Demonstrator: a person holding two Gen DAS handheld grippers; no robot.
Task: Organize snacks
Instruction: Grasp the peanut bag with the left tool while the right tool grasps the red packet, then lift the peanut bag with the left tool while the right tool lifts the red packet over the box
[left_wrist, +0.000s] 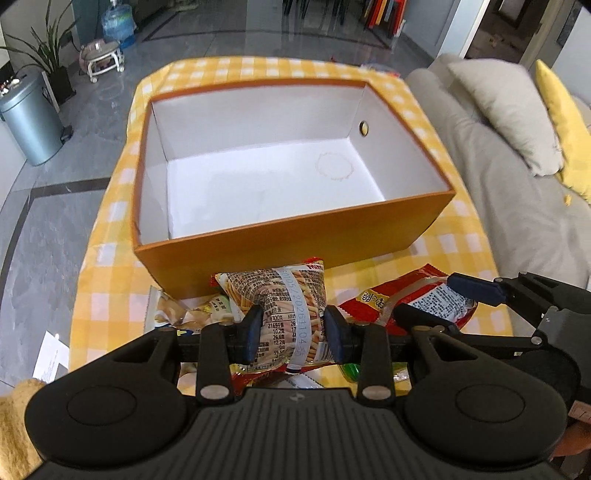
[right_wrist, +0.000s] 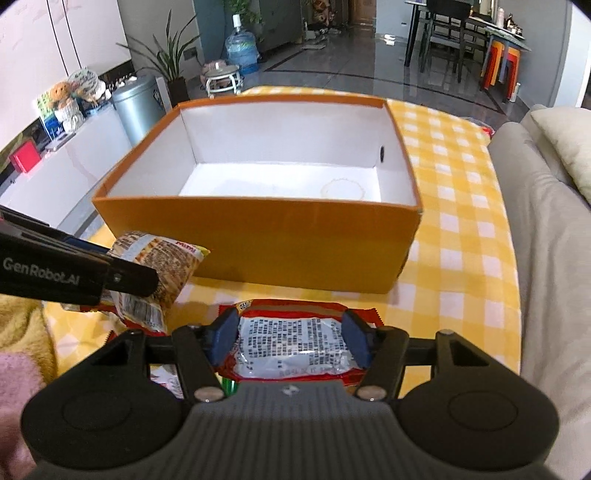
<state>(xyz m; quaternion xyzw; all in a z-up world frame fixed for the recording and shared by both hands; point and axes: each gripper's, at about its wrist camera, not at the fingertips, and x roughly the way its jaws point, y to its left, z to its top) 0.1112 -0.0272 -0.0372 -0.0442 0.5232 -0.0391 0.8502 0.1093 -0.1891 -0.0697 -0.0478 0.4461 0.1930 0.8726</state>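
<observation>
An orange box (left_wrist: 295, 236) with a white, empty inside stands on the yellow checked tablecloth; it also shows in the right wrist view (right_wrist: 258, 240). My left gripper (left_wrist: 293, 328) is shut on a puffy snack bag printed with sticks (left_wrist: 284, 295), held just before the box's near wall; the same bag shows in the right wrist view (right_wrist: 159, 273). My right gripper (right_wrist: 291, 339) grips a red snack packet (right_wrist: 291, 343) across its width, low over the table. That packet shows in the left wrist view (left_wrist: 413, 299).
More snack packets (left_wrist: 184, 314) lie on the cloth (right_wrist: 461, 258) left of the held bag. A grey sofa (left_wrist: 517, 166) with cushions is on the right. A metal bin (left_wrist: 29, 118), a plant and a water jug stand on the floor at the left.
</observation>
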